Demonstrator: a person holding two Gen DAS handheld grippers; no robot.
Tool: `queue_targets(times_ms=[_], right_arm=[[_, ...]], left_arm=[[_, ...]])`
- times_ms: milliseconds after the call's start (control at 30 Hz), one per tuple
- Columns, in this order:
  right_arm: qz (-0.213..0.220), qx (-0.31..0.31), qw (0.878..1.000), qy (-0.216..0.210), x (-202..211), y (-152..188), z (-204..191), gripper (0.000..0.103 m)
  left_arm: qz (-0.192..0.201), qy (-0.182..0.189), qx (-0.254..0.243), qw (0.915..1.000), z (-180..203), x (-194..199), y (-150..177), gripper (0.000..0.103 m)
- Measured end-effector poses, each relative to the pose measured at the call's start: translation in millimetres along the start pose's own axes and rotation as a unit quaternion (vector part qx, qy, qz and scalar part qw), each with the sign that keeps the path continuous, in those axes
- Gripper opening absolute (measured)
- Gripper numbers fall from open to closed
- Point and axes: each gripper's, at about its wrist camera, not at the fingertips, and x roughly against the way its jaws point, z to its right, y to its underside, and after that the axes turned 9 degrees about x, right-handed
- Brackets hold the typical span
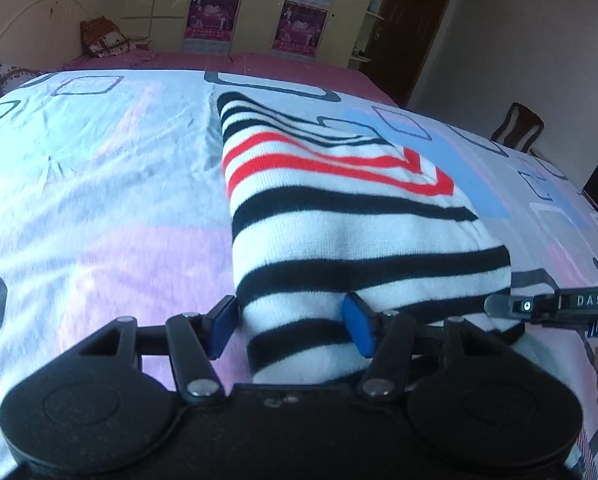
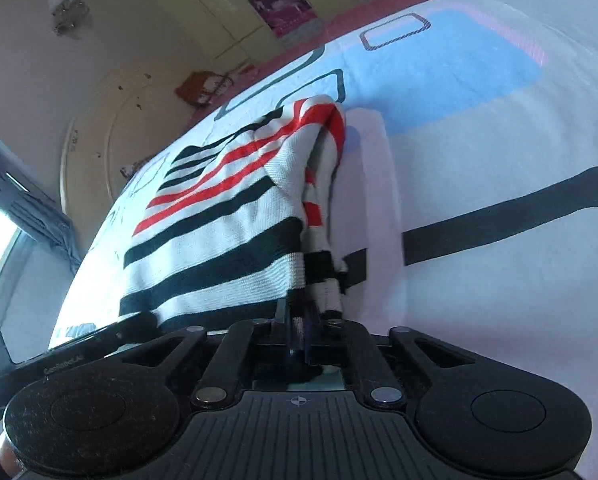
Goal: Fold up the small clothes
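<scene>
The white knitted garment with black and red stripes lay on the patterned white bedsheet, its near edge lifted. The right gripper pinched that hem; the left gripper stood spread around it. An uneven pull could skew the fold. Beyond the garment, a brown cushion sat well apart, obstructing nothing
</scene>
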Motion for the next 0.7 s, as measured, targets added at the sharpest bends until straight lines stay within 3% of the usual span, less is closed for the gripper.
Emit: queue_targets(times_ms=[167, 233, 400, 467, 567, 633, 700], right_arm=[[0.015, 0.032, 0.999, 0.024, 13.5, 1.9, -10.0, 0.005], [0.033, 0.055, 0.997, 0.051, 24.0, -1.4, -20.3, 0.019], [0.088, 0.121, 0.986, 0.077, 34.0, -17.9, -51.0, 0.021], [0.087, 0.153, 0.980, 0.091, 21.5, -21.9, -63.3, 0.021], [0.078, 0.181, 0.974, 0.111, -0.1, -21.2, -68.9, 0.021], [0.064, 0.193, 0.970, 0.133, -12.8, -18.2, -64.6, 0.021], [0.040, 0.178, 0.974, 0.134, -27.1, -15.0, -53.3, 0.021]], left_arm=[[-0.001, -0.003, 0.003, 1.0000, 0.4, 3.1, 0.2, 0.058], [0.005, -0.008, -0.006, 0.9999, 5.5, 7.9, -0.3, 0.057], [0.054, -0.008, -0.010, 0.9985, 19.0, 33.4, 1.2, 0.054], [0.071, 0.002, -0.018, 0.9973, 27.8, 36.9, -2.4, 0.055], [0.065, 0.011, -0.031, 0.9973, 39.0, 23.5, -8.5, 0.055], [0.050, 0.006, -0.033, 0.9982, 39.9, 9.2, -9.0, 0.055], [0.032, 0.002, -0.032, 0.9990, 38.0, -1.9, -8.0, 0.054]])
